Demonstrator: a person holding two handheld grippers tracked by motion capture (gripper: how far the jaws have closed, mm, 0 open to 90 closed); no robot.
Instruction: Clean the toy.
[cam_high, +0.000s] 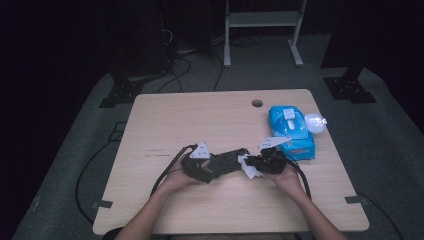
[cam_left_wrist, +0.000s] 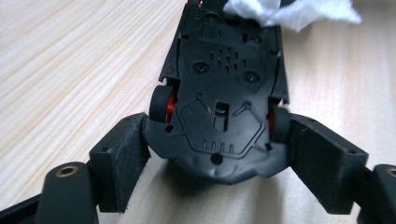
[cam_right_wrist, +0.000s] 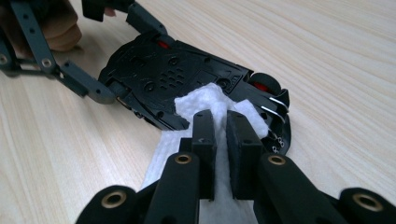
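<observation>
A black toy car (cam_high: 227, 161) with red wheel hubs lies upside down on the wooden table (cam_high: 200, 115), its underside (cam_left_wrist: 224, 84) facing up. My left gripper (cam_high: 213, 167) is shut on one end of the car, with the pads (cam_left_wrist: 123, 149) pressing on both sides by the wheels. My right gripper (cam_high: 257, 162) is shut on a crumpled white wipe (cam_right_wrist: 201, 100), which rests against the other end of the car's underside (cam_right_wrist: 159, 74). The wipe's edge (cam_left_wrist: 289, 11) shows at the far end of the car. A hand holds each gripper.
A blue pack of wipes (cam_high: 291, 131) lies at the right of the table, with a small clear round object (cam_high: 315, 122) beside it. A cable hole (cam_high: 257, 103) sits near the far edge. Cables trail from both grippers. A white stand (cam_high: 262, 20) is on the floor behind.
</observation>
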